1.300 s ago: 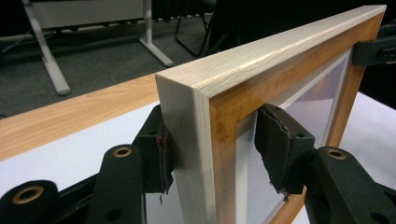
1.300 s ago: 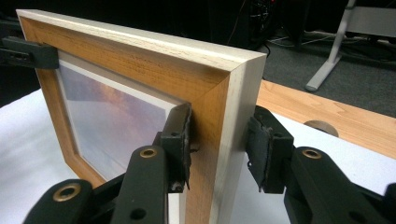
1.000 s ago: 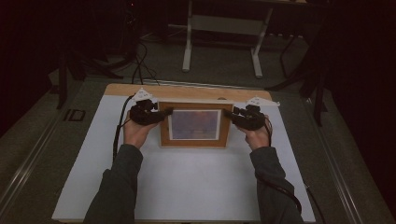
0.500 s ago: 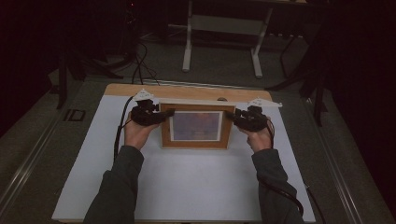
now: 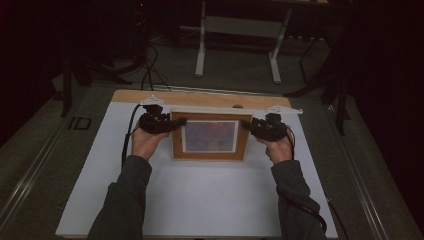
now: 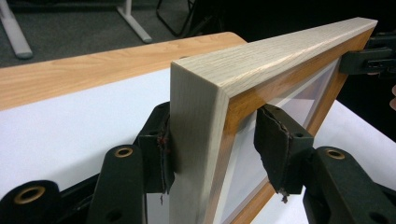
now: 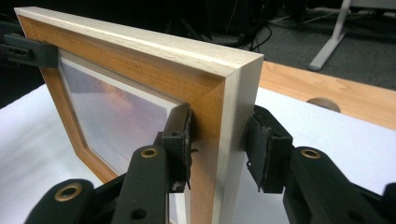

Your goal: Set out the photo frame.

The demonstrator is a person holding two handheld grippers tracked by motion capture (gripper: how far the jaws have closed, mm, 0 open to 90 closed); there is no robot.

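Wooden picture frame [image 5: 209,137], upright near far edge of white table [image 5: 200,200], side rails clamped by left gripper [image 5: 175,122] and right gripper [image 5: 248,125]; broad bare surface toward near edge.

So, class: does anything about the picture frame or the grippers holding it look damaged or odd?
Yes. The rubber pads on the left gripper look torn and ragged at the edges; the right gripper pads look frayed too. The picture frame itself looks intact.
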